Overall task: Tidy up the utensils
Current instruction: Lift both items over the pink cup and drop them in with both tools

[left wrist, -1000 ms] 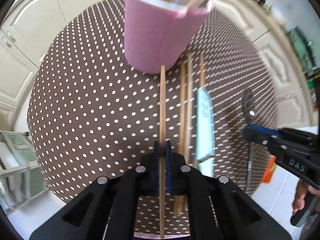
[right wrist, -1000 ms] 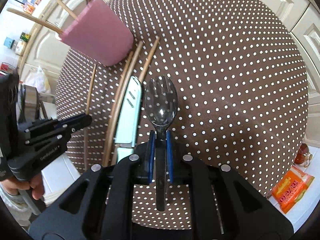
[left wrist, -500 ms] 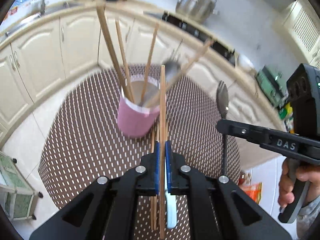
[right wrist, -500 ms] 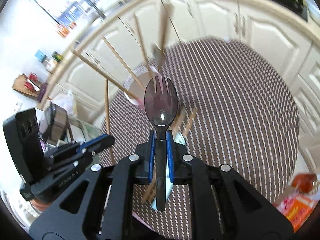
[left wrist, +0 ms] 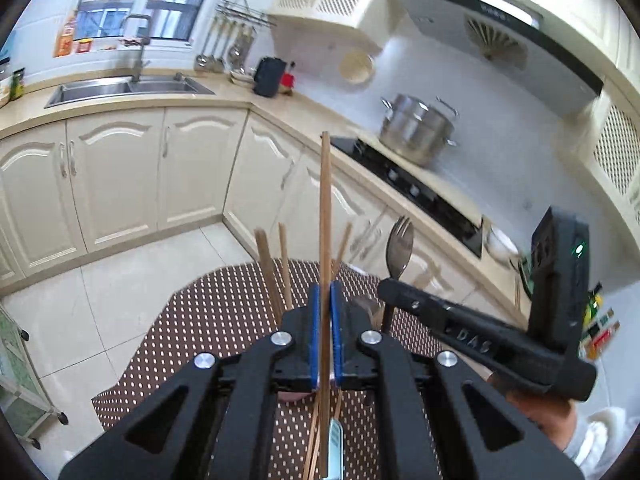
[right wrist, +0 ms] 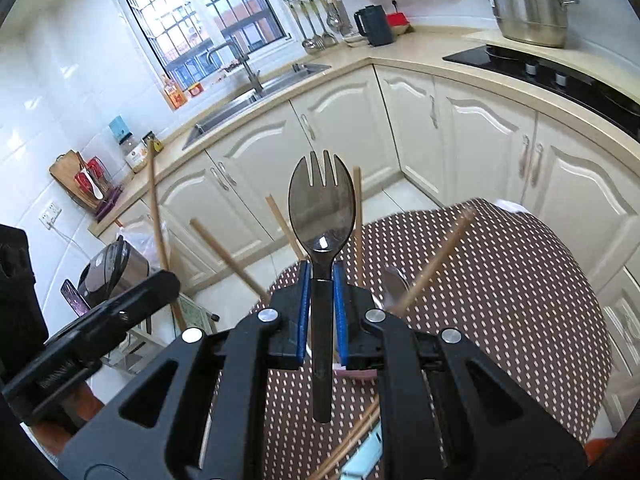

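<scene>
My left gripper [left wrist: 325, 300] is shut on a wooden chopstick [left wrist: 325, 208] and holds it upright above the table. My right gripper [right wrist: 322, 280] is shut on a dark spork [right wrist: 322, 216], tines up; the spork also shows in the left wrist view [left wrist: 398, 246]. The pink cup [right wrist: 360, 372] is almost hidden behind the grippers. Several chopsticks [left wrist: 267, 268] and a metal spoon [right wrist: 394, 286] stick out of the cup. More chopsticks [left wrist: 314, 440] and a pale blue knife [left wrist: 335, 452] lie on the table below.
The round table has a brown dotted cloth [right wrist: 520, 280]. Cream kitchen cabinets [left wrist: 120, 176], a sink [left wrist: 128, 88] and a hob with a steel pot [left wrist: 416, 128] stand behind. A small trolley [left wrist: 16, 392] stands on the floor at left.
Both grippers have lifted and tilted up from the table, carrying the chopstick and the spork. The views now look over the cup at the kitchen.
</scene>
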Demonstrator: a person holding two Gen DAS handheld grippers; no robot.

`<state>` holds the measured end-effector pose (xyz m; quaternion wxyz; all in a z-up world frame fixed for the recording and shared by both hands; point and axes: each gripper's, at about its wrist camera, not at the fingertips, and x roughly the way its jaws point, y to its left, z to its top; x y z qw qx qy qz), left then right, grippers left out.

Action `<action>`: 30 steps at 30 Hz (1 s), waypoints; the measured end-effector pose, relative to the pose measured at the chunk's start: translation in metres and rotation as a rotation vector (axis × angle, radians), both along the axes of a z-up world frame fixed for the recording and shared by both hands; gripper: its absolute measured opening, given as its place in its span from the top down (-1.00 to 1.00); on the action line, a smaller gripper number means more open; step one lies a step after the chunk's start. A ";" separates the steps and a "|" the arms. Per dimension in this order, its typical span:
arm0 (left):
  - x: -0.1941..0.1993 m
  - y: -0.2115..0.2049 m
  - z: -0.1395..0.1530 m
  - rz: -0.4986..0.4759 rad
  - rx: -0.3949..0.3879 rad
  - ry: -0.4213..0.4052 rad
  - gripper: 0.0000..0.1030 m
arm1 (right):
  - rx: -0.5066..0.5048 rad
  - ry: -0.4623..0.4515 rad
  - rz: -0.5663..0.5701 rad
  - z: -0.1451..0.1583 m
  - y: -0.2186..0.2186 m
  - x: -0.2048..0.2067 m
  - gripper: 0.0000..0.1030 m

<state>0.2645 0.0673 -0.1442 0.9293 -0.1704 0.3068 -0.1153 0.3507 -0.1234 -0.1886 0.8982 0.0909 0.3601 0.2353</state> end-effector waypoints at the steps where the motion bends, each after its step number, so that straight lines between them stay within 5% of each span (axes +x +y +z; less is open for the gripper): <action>1: 0.002 0.001 0.000 0.011 -0.004 -0.005 0.90 | -0.003 -0.013 0.004 -0.002 0.007 0.005 0.78; 14: 0.022 0.004 0.009 0.090 -0.076 -0.069 0.90 | -0.058 -0.114 0.052 -0.026 0.038 0.027 0.78; 30: 0.043 -0.022 0.004 0.110 -0.032 -0.152 0.90 | -0.085 -0.152 0.045 -0.047 0.021 0.005 0.77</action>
